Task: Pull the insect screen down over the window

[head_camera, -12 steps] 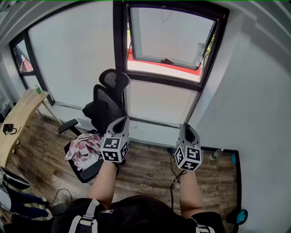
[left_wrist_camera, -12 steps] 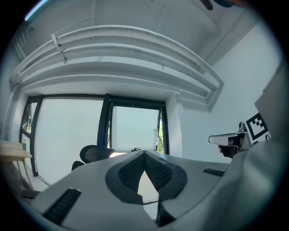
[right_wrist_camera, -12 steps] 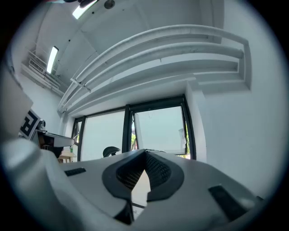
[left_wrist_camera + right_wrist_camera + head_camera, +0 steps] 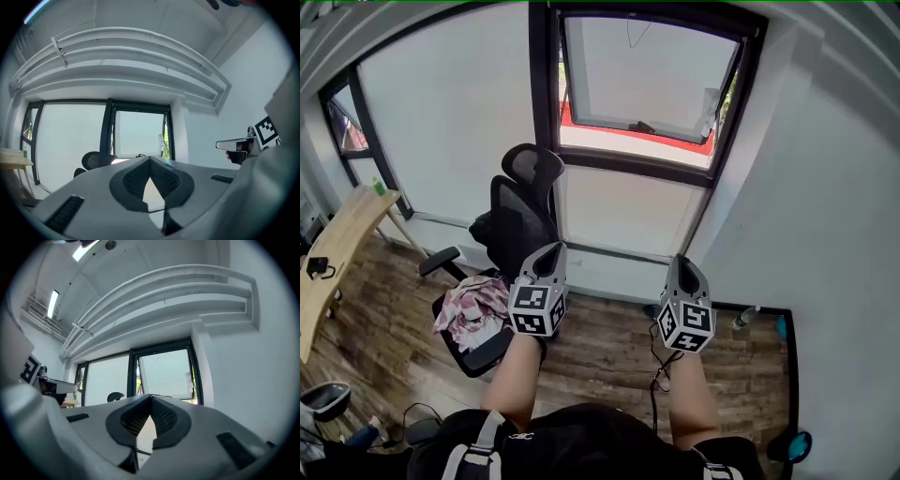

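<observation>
The black-framed window [image 4: 729, 112] stands straight ahead, its upper sash tilted open. A thin pull cord [image 4: 634, 36] hangs at the top of the opening; no screen shows over the glass. My left gripper [image 4: 549, 253] and right gripper [image 4: 682, 264] are held side by side at chest height, well short of the window, both shut and empty. In the left gripper view the jaws [image 4: 150, 160] meet below the window [image 4: 139, 133]. The right gripper view shows its jaws [image 4: 151, 398] closed under the window [image 4: 165, 373].
A black mesh office chair [image 4: 516, 220] with a crumpled cloth [image 4: 473, 305] on its seat stands left of the window, just beyond my left gripper. A curved wooden desk [image 4: 337, 248] is at the far left. A white wall [image 4: 825, 234] closes the right side. Cables [image 4: 658, 361] lie on the wood floor.
Both grippers have barely moved. The dark and blue shape at the bottom left has gone, and a round grey object shows there now.
</observation>
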`<state>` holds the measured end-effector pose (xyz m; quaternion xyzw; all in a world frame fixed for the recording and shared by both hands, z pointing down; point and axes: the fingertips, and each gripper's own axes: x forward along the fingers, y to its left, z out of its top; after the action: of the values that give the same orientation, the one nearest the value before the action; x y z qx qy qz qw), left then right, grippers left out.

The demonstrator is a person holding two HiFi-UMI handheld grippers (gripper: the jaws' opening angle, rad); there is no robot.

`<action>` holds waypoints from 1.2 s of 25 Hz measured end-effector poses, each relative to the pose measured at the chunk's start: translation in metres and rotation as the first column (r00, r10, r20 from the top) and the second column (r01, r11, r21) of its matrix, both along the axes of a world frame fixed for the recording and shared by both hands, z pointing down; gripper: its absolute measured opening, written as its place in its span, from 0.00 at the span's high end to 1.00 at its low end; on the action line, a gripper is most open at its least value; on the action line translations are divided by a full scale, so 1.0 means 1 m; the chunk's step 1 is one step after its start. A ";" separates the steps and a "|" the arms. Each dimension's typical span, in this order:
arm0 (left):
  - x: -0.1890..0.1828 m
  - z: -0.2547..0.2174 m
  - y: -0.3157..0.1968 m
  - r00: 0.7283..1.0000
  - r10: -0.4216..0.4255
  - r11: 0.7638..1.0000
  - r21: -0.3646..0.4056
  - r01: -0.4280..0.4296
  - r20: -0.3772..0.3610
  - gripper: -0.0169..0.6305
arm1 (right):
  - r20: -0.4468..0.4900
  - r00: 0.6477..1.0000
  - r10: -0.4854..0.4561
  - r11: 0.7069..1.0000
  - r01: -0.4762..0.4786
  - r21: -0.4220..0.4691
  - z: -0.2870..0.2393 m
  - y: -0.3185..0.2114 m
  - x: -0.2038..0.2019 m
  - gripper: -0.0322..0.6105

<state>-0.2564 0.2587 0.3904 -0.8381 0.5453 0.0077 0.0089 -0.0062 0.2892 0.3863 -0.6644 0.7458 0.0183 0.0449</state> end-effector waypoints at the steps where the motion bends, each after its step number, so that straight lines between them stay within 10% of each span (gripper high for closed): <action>1: 0.002 0.000 0.001 1.000 0.003 1.000 0.001 -0.003 -0.003 0.95 | -0.003 1.000 0.002 1.000 -0.002 -0.002 0.001 0.000 0.002 0.94; 30: 0.123 0.009 -0.015 1.000 -0.003 1.000 -0.001 0.003 0.000 0.95 | -0.012 0.999 -0.034 0.999 0.033 -0.031 0.021 -0.025 0.108 0.94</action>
<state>-0.1338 0.2439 0.3994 -0.8374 0.5465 0.0074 0.0085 0.1017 0.2639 0.4069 -0.6523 0.7573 0.0103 0.0301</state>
